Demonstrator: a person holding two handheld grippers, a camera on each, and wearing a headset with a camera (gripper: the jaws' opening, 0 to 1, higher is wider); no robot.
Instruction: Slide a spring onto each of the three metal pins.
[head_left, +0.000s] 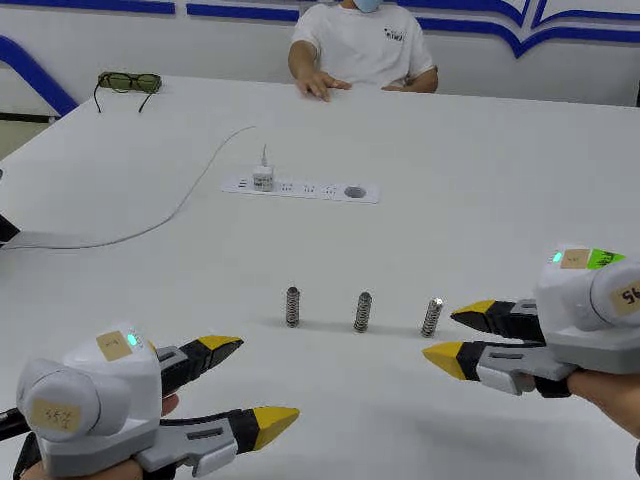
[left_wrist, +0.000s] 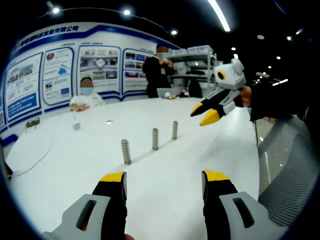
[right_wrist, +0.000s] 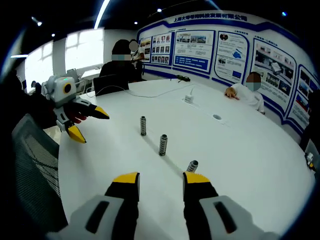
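Glasses (head_left: 128, 82): far left of the table (head_left: 480, 150), near its far edge.
Cable (head_left: 170, 215): thin, curving from the left edge toward mid-table.
Left gripper (head_left: 268, 378): near-left corner, hand-held; jaws spread wide with nothing between them; tips point right, well apart from the pins.
Strip (head_left: 300, 188): white, flat, beyond the pins; a plug (head_left: 263, 178) stands in its left end.
Left pin (head_left: 292, 307): upright at mid-table, first in a row of three.
Middle pin (head_left: 363, 312): upright, between the other two.
Right pin (head_left: 432, 317): upright; shiny tip bare above its coil.
Springs (head_left: 363, 320): one coiled round each pin.
Right gripper (head_left: 438, 333): right edge, hand-held; jaws moderately parted and empty; tips point left, just beside the right pin, not touching.
Person (head_left: 362, 45): seated at the far side, one hand on the table.
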